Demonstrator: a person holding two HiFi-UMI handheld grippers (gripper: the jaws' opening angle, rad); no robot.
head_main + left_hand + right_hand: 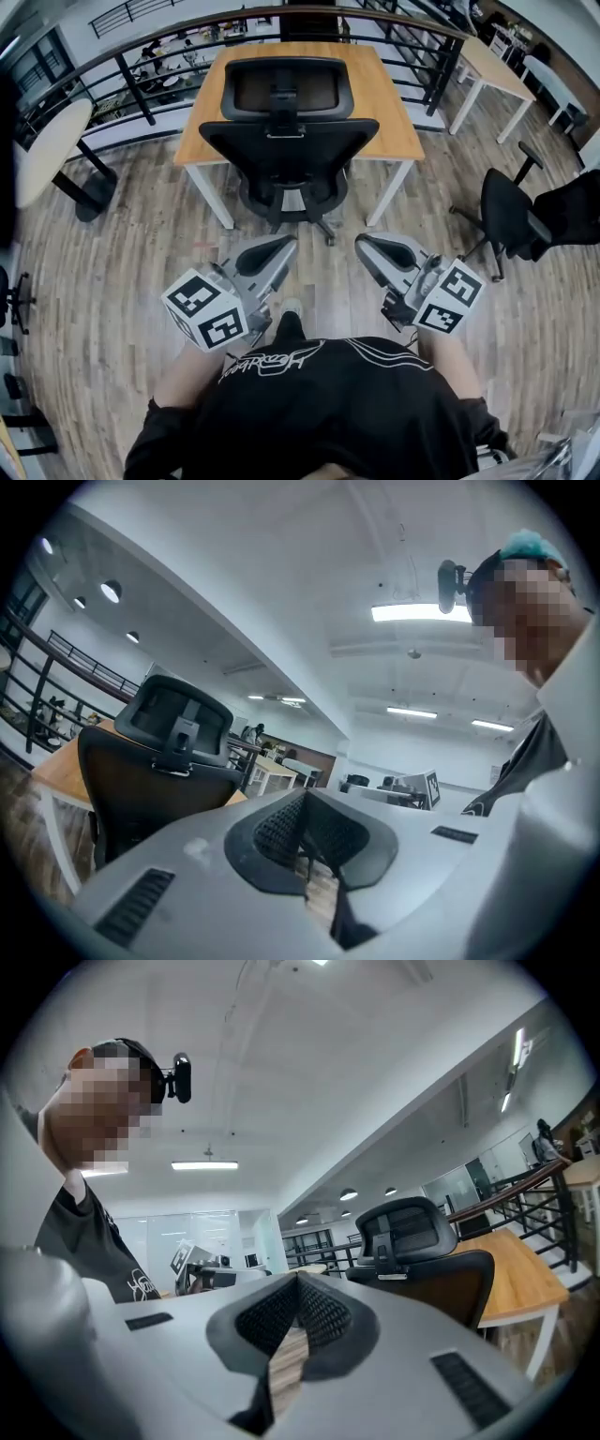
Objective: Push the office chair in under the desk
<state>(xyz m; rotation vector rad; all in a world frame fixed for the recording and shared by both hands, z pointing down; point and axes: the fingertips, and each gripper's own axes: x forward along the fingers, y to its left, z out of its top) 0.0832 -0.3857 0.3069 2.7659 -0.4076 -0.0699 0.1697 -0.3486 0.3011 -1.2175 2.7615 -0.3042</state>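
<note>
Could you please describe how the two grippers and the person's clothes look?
The left gripper and the right gripper have light grey, rounded bodies with dark ribbed pads inside the jaws. Each carries a white cube with black square markers. The person wears a black shirt with a white line print.

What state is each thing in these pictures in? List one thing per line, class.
office chair: upright, pushed in at the desk, touched by neither gripper.
desk: standing, chair's backrest at its front edge.
left gripper: jaws shut, nothing between them.
right gripper: jaws shut, nothing between them.
second chair: standing apart, at the right.
</note>
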